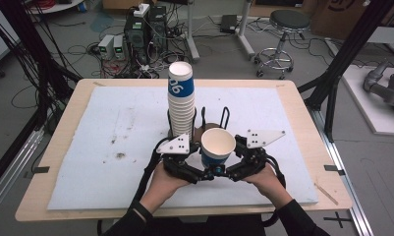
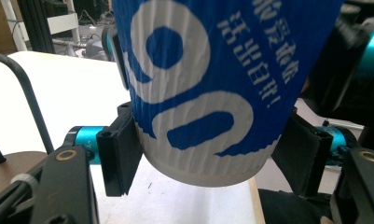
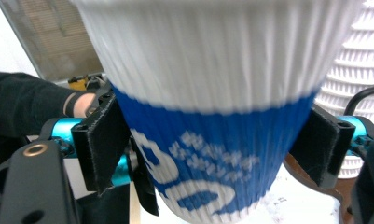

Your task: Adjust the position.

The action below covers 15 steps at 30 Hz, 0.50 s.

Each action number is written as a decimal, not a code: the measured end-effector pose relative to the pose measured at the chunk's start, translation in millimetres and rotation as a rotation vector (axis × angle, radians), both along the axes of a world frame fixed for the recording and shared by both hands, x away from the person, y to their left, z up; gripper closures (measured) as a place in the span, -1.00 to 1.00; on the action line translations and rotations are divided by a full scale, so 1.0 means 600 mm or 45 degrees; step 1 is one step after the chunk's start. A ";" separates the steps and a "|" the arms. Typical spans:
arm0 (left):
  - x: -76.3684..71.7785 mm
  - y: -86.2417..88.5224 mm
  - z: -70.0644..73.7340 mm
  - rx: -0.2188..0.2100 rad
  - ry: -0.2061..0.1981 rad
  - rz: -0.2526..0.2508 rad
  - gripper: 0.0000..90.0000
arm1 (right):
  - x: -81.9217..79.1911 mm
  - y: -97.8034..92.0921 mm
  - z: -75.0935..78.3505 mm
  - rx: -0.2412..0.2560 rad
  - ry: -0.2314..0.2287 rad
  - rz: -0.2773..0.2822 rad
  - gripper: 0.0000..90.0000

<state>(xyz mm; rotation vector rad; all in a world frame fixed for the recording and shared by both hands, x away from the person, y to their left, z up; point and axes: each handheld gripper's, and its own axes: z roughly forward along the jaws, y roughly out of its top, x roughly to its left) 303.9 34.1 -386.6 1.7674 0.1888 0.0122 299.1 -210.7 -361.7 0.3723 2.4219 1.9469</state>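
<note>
A single ribbed paper cup (image 1: 217, 146), white above and blue below with white lettering, stands upright and open-mouthed near the front of the table, held between the two grippers. The left gripper (image 1: 204, 173) comes in from the cup's left and the right gripper (image 1: 227, 172) from its right, and they meet low on the cup's blue band, almost nose to nose beneath it.

In the left gripper view, the cup (image 2: 208, 88) sits squarely between the two black jaws; both pads press the ribbed wall just above the base, so the jaws are spread about a cup's width and closed onto it. The cup's bottom edge hangs clear of the white mat (image 2: 72, 93).

In the right gripper view, the cup (image 3: 212, 116) again lies between the jaws, with pads touching the blue band on each side, gripping at the same narrow opening.

Just behind the held cup, a tall stack of matching cups (image 1: 181, 101) rises from a brown wooden holder with black wire posts (image 1: 225, 118). The stack appears close beside the cup at the right edge of the right gripper view (image 3: 357, 79).

The white mat (image 1: 111, 142) covers most of the wooden table (image 1: 76, 91).
</note>
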 end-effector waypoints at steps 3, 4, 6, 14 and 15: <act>0.001 0.001 -0.001 0.006 0.003 -0.002 -0.32 | -0.001 -0.002 0.006 0.021 -0.007 -0.005 -0.61; 0.001 0.000 -0.001 0.008 0.005 -0.003 -0.32 | -0.001 -0.004 0.010 0.040 -0.023 -0.015 -0.61; 0.001 0.000 -0.003 0.015 0.007 -0.002 -0.31 | -0.002 -0.007 0.014 0.061 -0.024 -0.028 -0.61; 0.001 -0.003 -0.007 0.028 0.009 -0.013 -0.31 | -0.004 -0.013 0.019 0.108 -0.038 -0.052 -0.56; 0.001 -0.003 -0.007 0.029 0.007 -0.013 -0.31 | -0.004 -0.013 0.019 0.108 -0.038 -0.052 -0.56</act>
